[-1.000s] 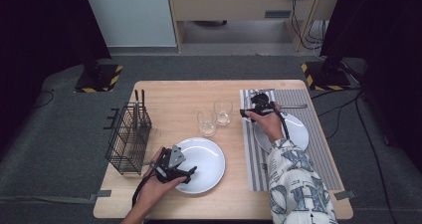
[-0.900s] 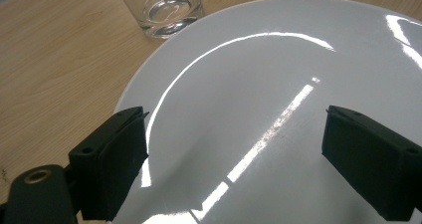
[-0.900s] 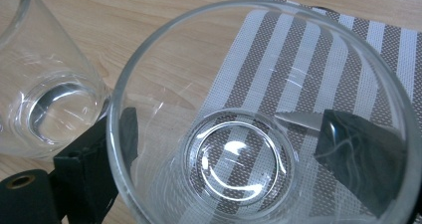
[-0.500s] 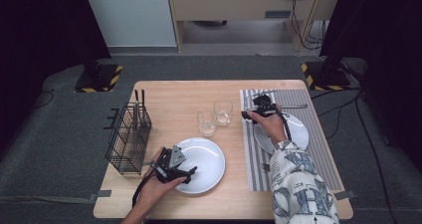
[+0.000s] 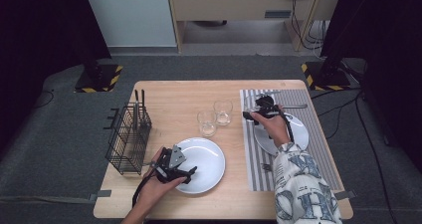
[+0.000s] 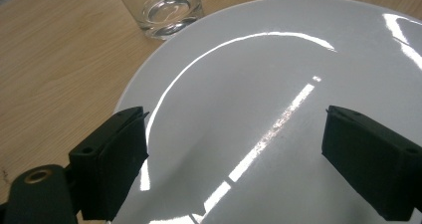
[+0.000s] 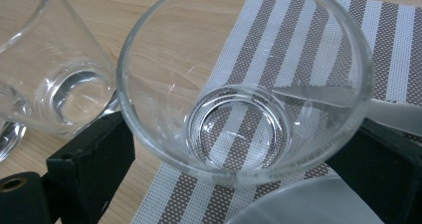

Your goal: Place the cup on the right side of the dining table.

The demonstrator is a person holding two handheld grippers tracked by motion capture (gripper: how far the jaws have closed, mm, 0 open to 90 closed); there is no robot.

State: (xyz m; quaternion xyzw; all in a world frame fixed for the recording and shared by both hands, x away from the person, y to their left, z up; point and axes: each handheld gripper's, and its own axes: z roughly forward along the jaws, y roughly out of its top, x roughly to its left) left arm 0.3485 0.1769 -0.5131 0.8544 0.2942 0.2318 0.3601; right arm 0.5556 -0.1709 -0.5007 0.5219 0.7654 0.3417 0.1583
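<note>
Meanwhile right gripper (image 7: 239,179) clasps a glass (image 7: 244,84); left gripper (image 6: 239,159) spread over plate (image 6: 278,84).

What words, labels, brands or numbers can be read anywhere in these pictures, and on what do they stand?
None can be read.
The glass between the right gripper's jaws bears no print.
The white plate under the open left gripper is plain.
The striped placemat and wire basket show no lettering.
The patterned sleeve is too blurred to tell.

A light wooden table (image 5: 179,92) carries a black wire basket (image 5: 127,137), two clear glasses (image 5: 215,117), a round white plate (image 5: 206,159) and a grey striped placemat (image 5: 318,124).
</note>
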